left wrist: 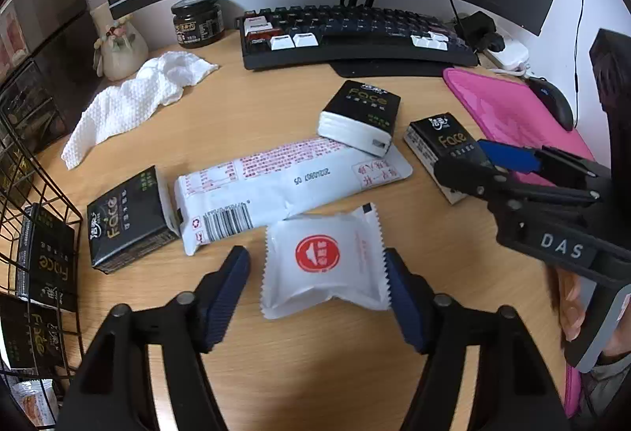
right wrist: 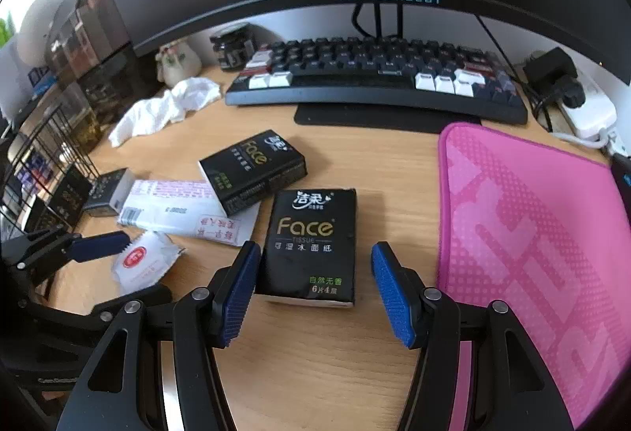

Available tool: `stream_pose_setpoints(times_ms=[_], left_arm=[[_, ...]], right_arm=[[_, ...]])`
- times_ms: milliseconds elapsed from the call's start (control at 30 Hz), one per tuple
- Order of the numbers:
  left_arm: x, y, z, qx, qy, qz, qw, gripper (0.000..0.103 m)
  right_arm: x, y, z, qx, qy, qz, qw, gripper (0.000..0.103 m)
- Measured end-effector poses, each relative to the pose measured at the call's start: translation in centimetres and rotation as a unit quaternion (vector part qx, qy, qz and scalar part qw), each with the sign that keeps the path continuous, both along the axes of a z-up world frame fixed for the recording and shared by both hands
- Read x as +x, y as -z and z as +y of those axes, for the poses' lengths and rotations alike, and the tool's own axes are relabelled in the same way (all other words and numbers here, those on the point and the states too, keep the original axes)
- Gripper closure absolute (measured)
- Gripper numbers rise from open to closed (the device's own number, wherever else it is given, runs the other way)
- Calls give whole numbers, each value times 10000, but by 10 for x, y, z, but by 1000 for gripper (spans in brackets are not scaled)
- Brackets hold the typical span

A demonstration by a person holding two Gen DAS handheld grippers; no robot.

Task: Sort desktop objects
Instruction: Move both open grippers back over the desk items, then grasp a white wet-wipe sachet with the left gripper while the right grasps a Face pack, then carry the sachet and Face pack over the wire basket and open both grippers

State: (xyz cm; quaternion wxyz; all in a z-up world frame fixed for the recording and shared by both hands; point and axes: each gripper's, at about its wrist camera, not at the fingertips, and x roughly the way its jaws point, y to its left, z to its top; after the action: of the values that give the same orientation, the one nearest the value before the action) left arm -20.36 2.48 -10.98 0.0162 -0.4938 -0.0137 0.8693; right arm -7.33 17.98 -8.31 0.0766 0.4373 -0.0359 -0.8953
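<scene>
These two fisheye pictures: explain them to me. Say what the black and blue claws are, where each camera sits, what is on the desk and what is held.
The claws are two-finger grippers, one in each of a person's hands, each with a camera looking along its fingers.

The left wrist view shows the left gripper straddling a white snack packet; one pad touches its edge, the other stands clear. The right wrist view shows the right gripper open around a black tissue pack, not squeezing it.

On the desk: more tissue packs, a long white packet, a white cloth, a keyboard, a jar, a pink pad and a wire basket holding tissue packs.

Nothing is lifted yet.
</scene>
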Motion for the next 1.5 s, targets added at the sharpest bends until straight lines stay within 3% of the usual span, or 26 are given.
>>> stream_pose_setpoints(times_ms=[33,167,233,267,500,1500], left_arm=[[1,0,0,-38,-15,5,10000,48],[3,-2,-3,81,38,-14,10000,56],[6,-4,-3,164,86,-14,9998,60],[7,-5,-3,214,134,-11,9997,60],[22,-19,1,141,184,147,9996,62],[104,-112,-9,164,215,1115,9934,62]], right_arm=[[0,0,-1,50,-3,24,10000,45],[2,0,-4,80,-53,35,9999,45],[3,0,-5,92,-64,23,9999,57],[4,0,-5,90,-57,11,9999,57],[13,-6,-5,-33,-76,32,10000,57],[102,-97,-52,-52,-359,900,9953,57]])
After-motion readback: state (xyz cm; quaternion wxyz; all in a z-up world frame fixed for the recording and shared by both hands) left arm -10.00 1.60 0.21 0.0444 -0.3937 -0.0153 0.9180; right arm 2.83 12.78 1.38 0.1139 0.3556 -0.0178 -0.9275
